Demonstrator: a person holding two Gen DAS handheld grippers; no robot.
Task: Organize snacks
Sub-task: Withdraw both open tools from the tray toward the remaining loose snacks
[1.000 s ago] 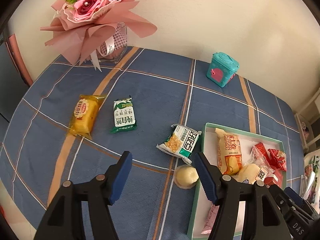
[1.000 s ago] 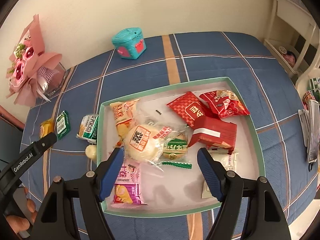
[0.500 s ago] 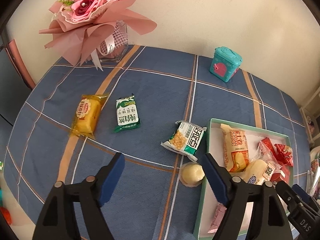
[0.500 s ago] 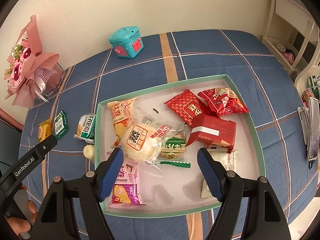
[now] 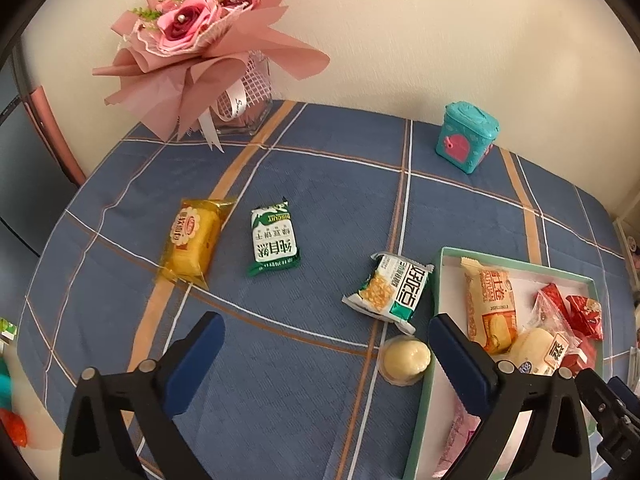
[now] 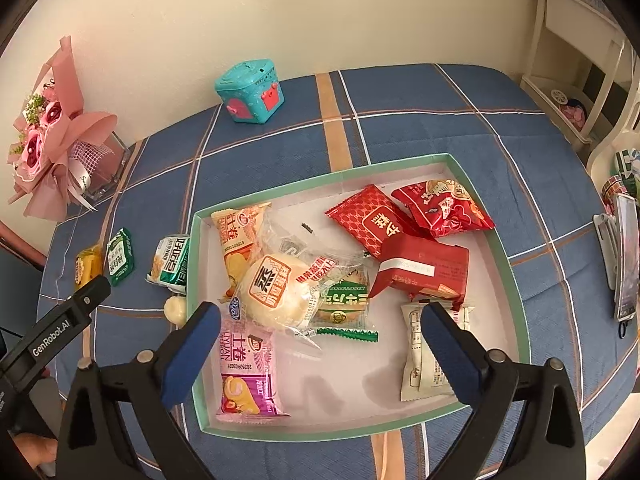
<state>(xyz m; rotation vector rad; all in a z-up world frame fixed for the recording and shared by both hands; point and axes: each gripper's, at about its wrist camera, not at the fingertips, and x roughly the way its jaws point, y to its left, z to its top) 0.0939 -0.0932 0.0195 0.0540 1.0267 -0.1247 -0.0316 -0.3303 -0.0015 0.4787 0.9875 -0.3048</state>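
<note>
A green-rimmed white box point(image 6: 516, 296) on the blue plaid cloth holds several snack packs, among them a round bun pack point(image 6: 280, 288) and a red carton point(image 6: 424, 270). Left of the box lie a yellow cake pack point(image 5: 194, 240), a green biscuit pack point(image 5: 274, 238), a corn snack pack point(image 5: 394, 286) and a small pale jelly cup point(image 5: 406, 357). My left gripper point(image 5: 324, 356) hangs above the cloth, its jaws opening, nothing between them. My right gripper point(image 6: 320, 340) hovers over the box's near part, jaws opening wide, gripping nothing. The box point(image 5: 440, 280) shows at the right in the left wrist view.
A pink flower bouquet point(image 5: 200, 40) in a glass vase stands at the back left by the wall. A teal toy box point(image 5: 468, 140) sits at the back middle. White shelves point(image 6: 580, 60) and items point(image 6: 624, 256) line the table's right edge.
Both grippers' jaws have spread wider apart. The left wrist view has tilted slightly, so the snacks sit a bit lower and further off. No snack has moved.
</note>
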